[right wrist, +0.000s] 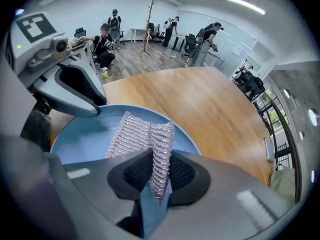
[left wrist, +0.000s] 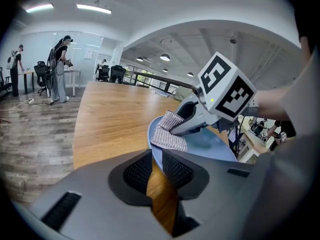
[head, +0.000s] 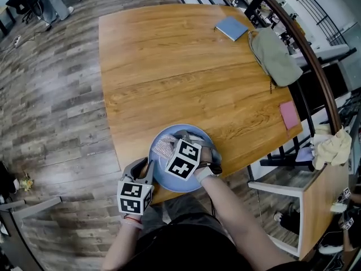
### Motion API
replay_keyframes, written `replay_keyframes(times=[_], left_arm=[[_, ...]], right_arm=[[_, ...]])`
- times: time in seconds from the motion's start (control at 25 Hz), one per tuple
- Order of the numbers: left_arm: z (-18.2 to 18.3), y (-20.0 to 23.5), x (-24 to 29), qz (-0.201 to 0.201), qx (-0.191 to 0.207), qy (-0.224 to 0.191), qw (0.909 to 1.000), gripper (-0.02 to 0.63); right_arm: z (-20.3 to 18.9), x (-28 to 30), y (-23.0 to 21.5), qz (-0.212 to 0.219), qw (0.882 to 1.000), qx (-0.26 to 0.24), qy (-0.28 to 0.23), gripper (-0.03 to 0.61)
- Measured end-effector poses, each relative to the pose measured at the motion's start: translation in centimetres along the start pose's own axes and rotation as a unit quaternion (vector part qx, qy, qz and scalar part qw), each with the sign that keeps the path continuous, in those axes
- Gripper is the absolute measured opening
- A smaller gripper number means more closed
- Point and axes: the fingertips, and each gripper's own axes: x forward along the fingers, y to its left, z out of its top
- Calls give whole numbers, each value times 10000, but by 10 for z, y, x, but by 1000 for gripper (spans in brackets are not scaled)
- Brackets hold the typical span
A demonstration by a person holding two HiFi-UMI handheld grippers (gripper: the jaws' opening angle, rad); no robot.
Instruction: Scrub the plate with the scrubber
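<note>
At the near edge of the desk (head: 169,66), just in front of the person, the left gripper (head: 148,165) is clenched on the near-left rim of the blue plate (head: 163,180). Its own view shows the thin rim edge running between the two ribbed pads, with bare wood below. The plate sits close to that near edge. Over it the right gripper (right wrist: 159,171) is clamped on the scrubber (right wrist: 131,134), a silvery mesh pad. One fold of the pad stands up between the jaws and the rest lies flat on the plate's surface. The scrubber's long axis runs from the right gripper's jaws out across the plate toward the left rim, so it points toward the holding gripper. My judgement is that scrubbing strokes have to run along or across that line, with the left gripper bracing the plate. The right gripper is the one placed to do the rubbing. The head view hides the grip on the mesh under the marker cube, and only the right gripper view shows the fold held between the pads. Only the left gripper view shows the rim pinched. Further off, toward the far right corner, lie a blue notebook (head: 232,28) and a grey-green bag (head: 275,55), with a pink card (head: 289,114) at the right edge.
</note>
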Motion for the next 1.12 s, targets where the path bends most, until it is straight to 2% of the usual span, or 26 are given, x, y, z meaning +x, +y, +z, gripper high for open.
replay_keyframes(times=[0.2,0.52,0.72,1.12], left_arm=[[2,1,0,40,42,-49,10000,58],[2,1,0,72,54,-55,9999,58],[2,2,0,72,45,-13,10000,58],[3,2,1,51,44,4,10000,58]], right_arm=[[-14,-1,-23,-234,9996,186,6,80],[-50,-13,-29,-518,9973,518,90,80],[-68,-24,-16,-405,9964,730,143,80],[-61,-32,37,25,9989,420,196,80]])
